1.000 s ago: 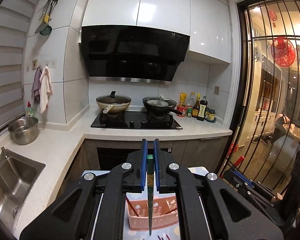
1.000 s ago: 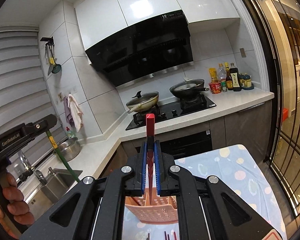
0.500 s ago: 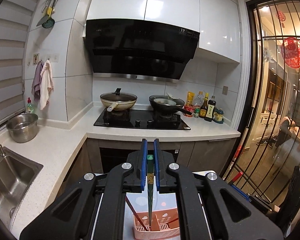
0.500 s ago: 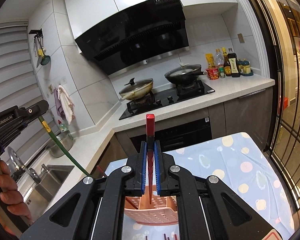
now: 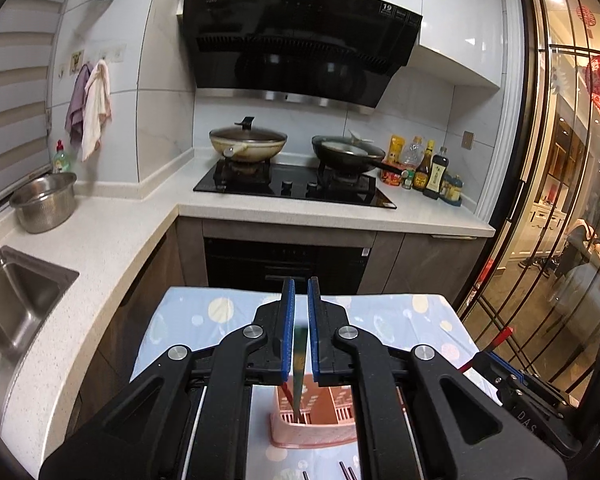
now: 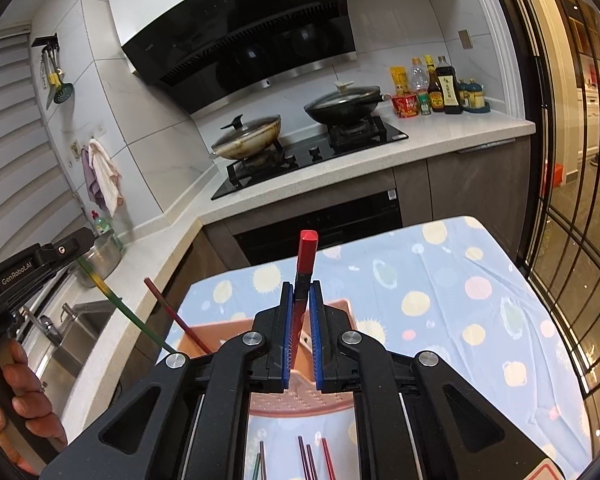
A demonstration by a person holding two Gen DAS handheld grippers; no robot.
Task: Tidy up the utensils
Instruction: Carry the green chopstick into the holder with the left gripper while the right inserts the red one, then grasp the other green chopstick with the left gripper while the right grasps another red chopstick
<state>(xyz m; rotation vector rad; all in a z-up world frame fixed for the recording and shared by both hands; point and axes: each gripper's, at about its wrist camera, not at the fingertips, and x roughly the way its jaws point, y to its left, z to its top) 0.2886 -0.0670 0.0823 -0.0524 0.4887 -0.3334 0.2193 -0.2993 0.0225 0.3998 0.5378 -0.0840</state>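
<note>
Pink slotted plastic basket (image 5: pixel 314 420) sits at six o'clock; left gripper (image 5: pixel 301 328) clamps a green chopstick (image 5: pixel 299 364) (tip inside), right gripper (image 6: pixel 301 320) clamps a red chopstick (image 6: pixel 305 264).

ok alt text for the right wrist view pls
The right gripper is shut on a red chopstick, its lower end over a pink utensil basket on a dotted tablecloth. At left, the left gripper lowers a green chopstick into it.
</note>
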